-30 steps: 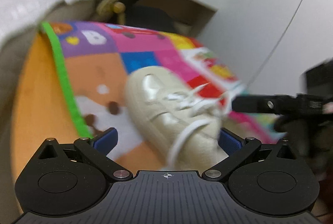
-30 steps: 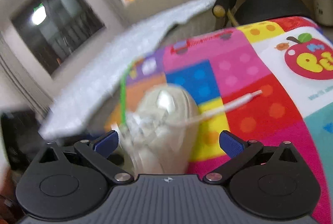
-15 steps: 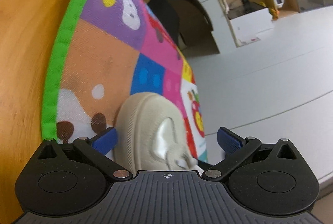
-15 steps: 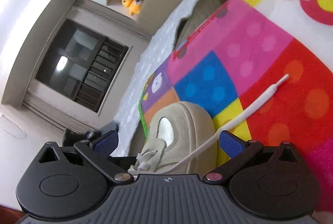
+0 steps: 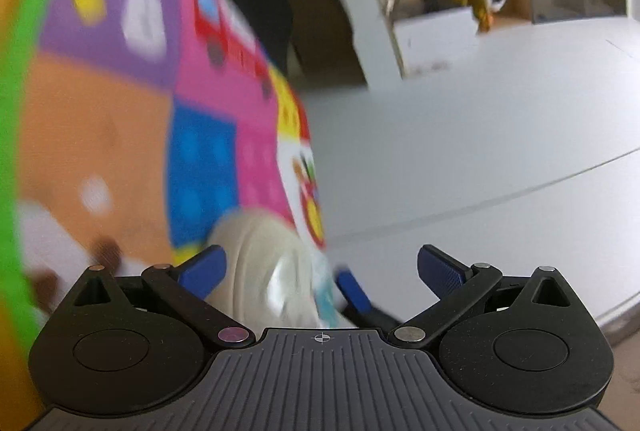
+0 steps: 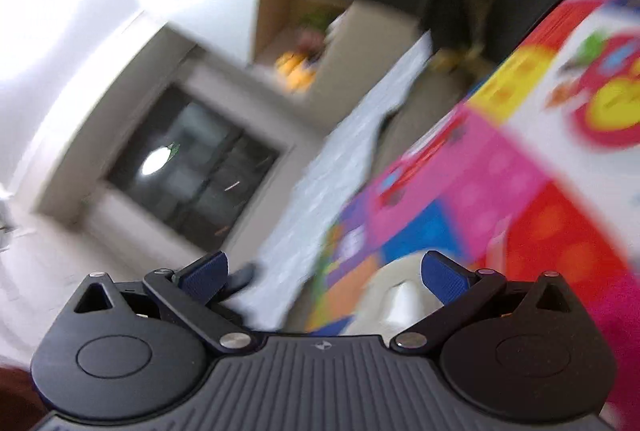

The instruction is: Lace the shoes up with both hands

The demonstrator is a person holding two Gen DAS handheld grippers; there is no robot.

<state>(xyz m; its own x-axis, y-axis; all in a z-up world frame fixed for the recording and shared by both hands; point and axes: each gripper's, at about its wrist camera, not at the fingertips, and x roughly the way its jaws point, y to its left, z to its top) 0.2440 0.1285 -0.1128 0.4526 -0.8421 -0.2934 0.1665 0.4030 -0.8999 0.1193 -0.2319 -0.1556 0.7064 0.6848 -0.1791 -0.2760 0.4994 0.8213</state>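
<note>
The shoe (image 5: 264,267) lies on the play mat (image 5: 120,135), low in both wrist views and partly cut off by each tool's body. In the left wrist view it sits just ahead of the left gripper (image 5: 320,267), at about 11 o'clock from the midpoint of the spread fingers, its toe pointing away toward 12 o'clock. The left finger pad (image 5: 202,265) stands just beside the toe's flank; whether it touches is lost in the blur. The left gripper is released, jaws wide, nothing between them. One blue pad of the right gripper shows at about 1 o'clock from the shoe, close to its far side.

In the right wrist view the shoe (image 6: 394,301) appears at about 2 o'clock from the midpoint of the right gripper (image 6: 324,271), tucked close by the right-hand pad (image 6: 444,277), long axis again running away from the camera. This gripper is also released and empty.

No lace can be made out in either picture; motion blur smears the eyelet area. Both tools look about equally near, one on each flank of the shoe. The coming move probably turns on finding a lace end, which likely lies below the frames.

No container is in view.
</note>
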